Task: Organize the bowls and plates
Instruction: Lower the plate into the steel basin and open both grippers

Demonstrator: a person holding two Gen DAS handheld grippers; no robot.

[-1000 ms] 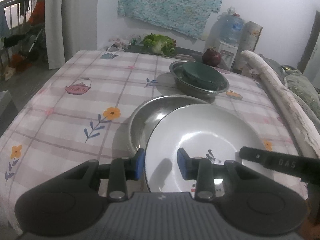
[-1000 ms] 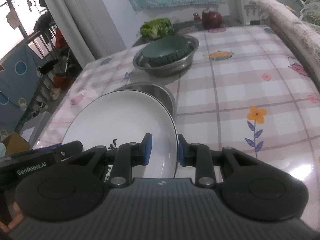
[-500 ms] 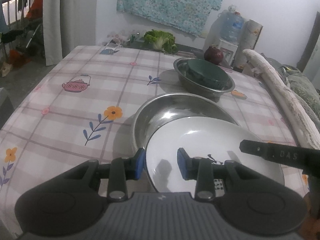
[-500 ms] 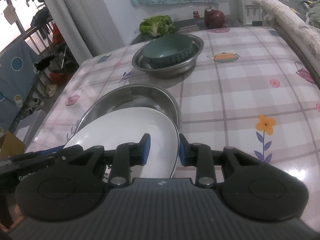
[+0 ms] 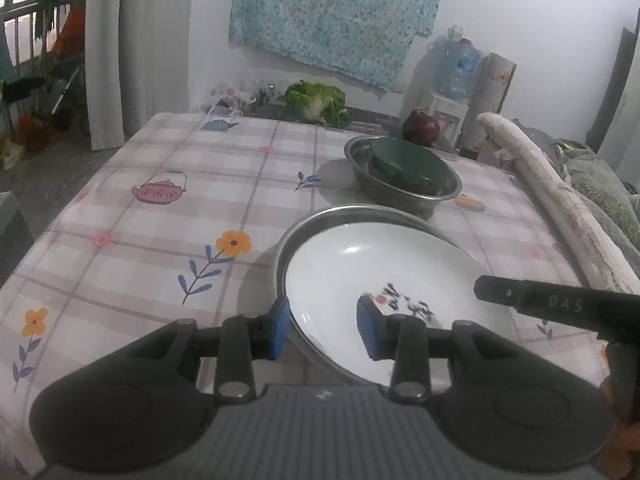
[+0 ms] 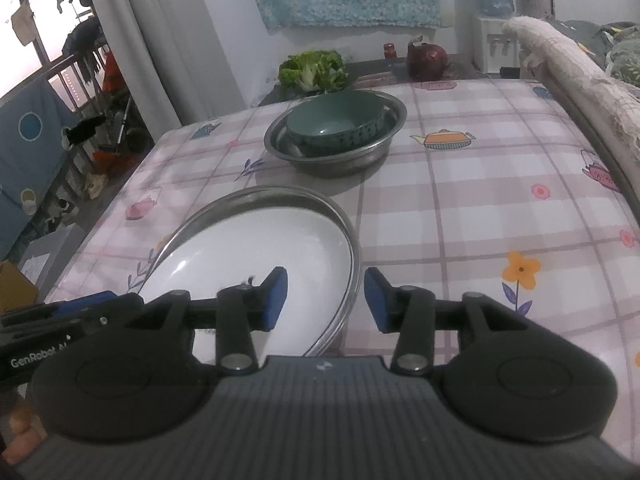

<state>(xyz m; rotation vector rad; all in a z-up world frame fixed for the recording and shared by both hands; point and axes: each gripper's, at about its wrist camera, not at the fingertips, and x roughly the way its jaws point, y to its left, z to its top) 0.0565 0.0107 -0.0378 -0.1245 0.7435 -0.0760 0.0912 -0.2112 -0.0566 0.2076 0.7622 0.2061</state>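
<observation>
The left gripper (image 5: 325,327) is standing with jaws apart, having just been opening, straddling the near-left rims of the white plate (image 5: 372,268) and steel basin (image 5: 352,213) without pressing them. The right gripper (image 6: 325,296) is likewise gaping — just opened — around the right rims. The plate is lying inside the basin on the table (image 5: 160,216); its near edge is hidden behind both grippers. Farther back, 1 green bowl (image 6: 334,124) is sitting in a second steel basin (image 6: 396,114) — its base is hidden.
</observation>
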